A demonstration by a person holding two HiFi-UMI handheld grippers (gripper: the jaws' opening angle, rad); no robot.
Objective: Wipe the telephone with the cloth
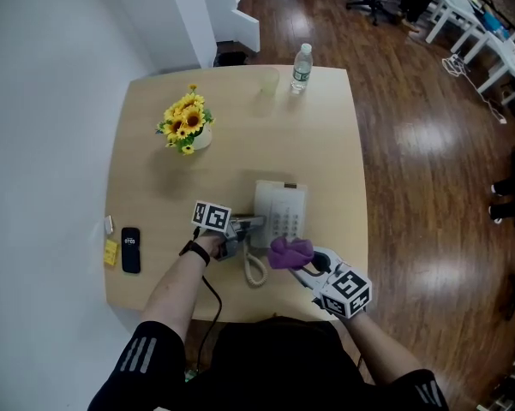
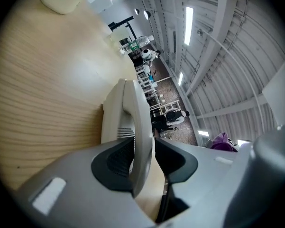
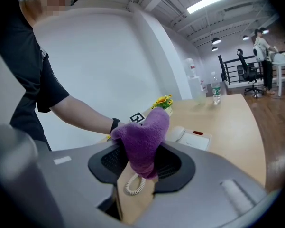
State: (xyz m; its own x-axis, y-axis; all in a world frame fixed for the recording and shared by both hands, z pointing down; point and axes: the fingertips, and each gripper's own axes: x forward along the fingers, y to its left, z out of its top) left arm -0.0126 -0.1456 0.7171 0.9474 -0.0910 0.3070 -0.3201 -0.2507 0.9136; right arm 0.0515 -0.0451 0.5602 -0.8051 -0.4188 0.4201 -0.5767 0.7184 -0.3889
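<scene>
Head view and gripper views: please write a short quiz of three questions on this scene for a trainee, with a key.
1. What does the right gripper hold? A. a water bottle B. a purple cloth C. a flower pot
2. True or false: the water bottle lies on its side against the telephone.
3. Fill in: between the jaws of the left gripper stands the ____ of the telephone.
Key: 1 B. 2 false: the water bottle stands upright at the far edge of the table, apart from the telephone. 3 handset.

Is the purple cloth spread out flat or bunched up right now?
Bunched up: the purple cloth is a wad pinched in the right gripper's jaws, beside the telephone.
</scene>
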